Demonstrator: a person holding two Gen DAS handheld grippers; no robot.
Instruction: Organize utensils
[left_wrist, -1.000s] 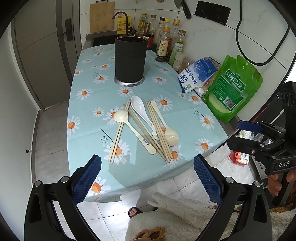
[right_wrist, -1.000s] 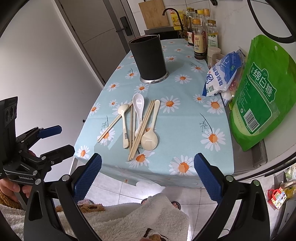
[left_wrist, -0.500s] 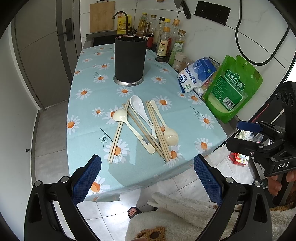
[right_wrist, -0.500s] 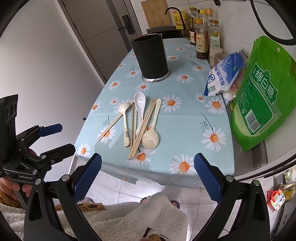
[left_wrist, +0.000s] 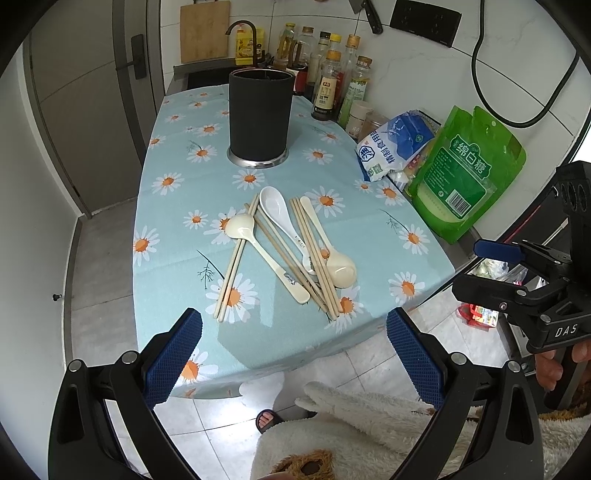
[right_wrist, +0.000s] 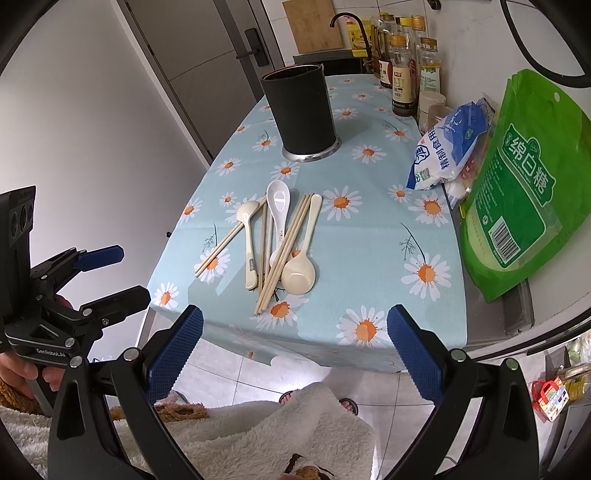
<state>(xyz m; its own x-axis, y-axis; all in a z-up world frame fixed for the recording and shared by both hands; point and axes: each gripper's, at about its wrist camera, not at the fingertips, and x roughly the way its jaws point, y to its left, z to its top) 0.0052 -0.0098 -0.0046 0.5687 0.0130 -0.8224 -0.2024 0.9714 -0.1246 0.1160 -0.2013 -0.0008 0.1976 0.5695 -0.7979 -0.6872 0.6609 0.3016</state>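
Daisy-print tablecloth (left_wrist: 177, 206); tiled floor (left_wrist: 99, 266); apparently kitchen.

From my feed, the table carries a pale blue daisy-print tablecloth (left_wrist: 177, 258). Along its right edge I see a green pouch (left_wrist: 467, 173) with Chinese lettering and a barcode, standing against the white wall, and just left of it a blue and white bag (left_wrist: 393, 146) lying tilted against the pouch. Farther back on the right stands a cluster of sauce and oil bottles (left_wrist: 332, 85). At the far end I make out a dark curved faucet (left_wrist: 242, 31), with a yellow bottle (left_wrist: 245, 44) touching or just behind it, I cannot tell which. A wooden cutting board (left_wrist: 204, 29) leans against the far wall. A grey door (left_wrist: 92, 92) with a black handle fills the left. A black cable (left_wrist: 495, 92) loops down the right wall.
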